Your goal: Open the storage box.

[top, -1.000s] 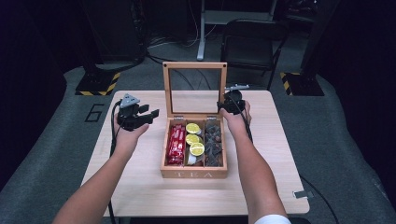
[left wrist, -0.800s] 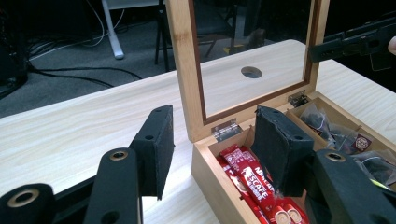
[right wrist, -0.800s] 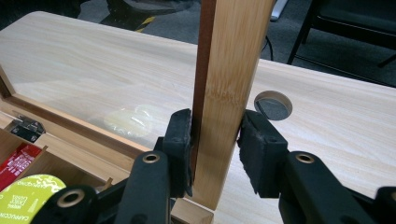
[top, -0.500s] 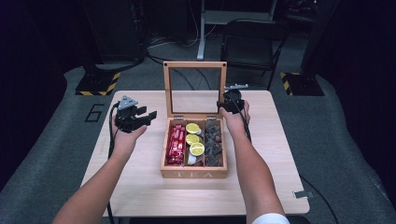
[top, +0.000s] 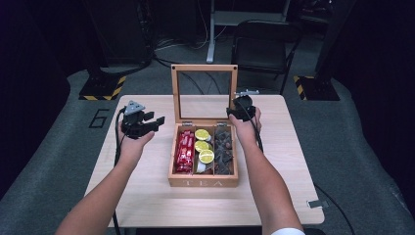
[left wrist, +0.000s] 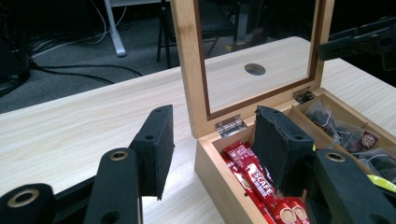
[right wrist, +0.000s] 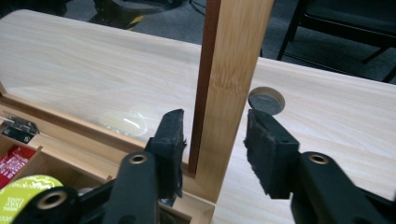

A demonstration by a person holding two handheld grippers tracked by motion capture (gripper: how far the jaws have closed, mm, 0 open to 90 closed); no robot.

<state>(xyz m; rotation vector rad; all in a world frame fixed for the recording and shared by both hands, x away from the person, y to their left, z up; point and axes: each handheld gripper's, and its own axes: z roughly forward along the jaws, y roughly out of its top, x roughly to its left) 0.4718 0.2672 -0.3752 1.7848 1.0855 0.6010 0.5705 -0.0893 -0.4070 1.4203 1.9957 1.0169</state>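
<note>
The tea box [top: 203, 161] sits at the centre of the high view, its glass-paned lid [top: 204, 93] standing upright on the far hinges. The lid's right frame post [right wrist: 229, 88] rises vertically through the middle of the right gripper view, passing directly between the two black jaws. The right gripper [right wrist: 215, 149] straddles this post near its base: the jaws stand apart, the left one touching or nearly touching the post's dark inner edge, the right one showing a clear gap. The post's long axis is vertical, across the closing direction of the jaws, so a grip here would probably serve to swing the lid. The right hand is the nearer one to the lid.

The left gripper [top: 147, 122] hovers left of the box in the high view, jaws wide apart and empty, just beside the compartment holding red sachets [left wrist: 254, 179].

Yellow-green packets [top: 203, 145] fill the middle compartment and dark tea bags [top: 224, 147] the right one.

The box rests on a light wooden table [top: 147, 196]. Behind it, at the top of the frame, a dark chair [top: 266, 44] stands on grey floor.
</note>
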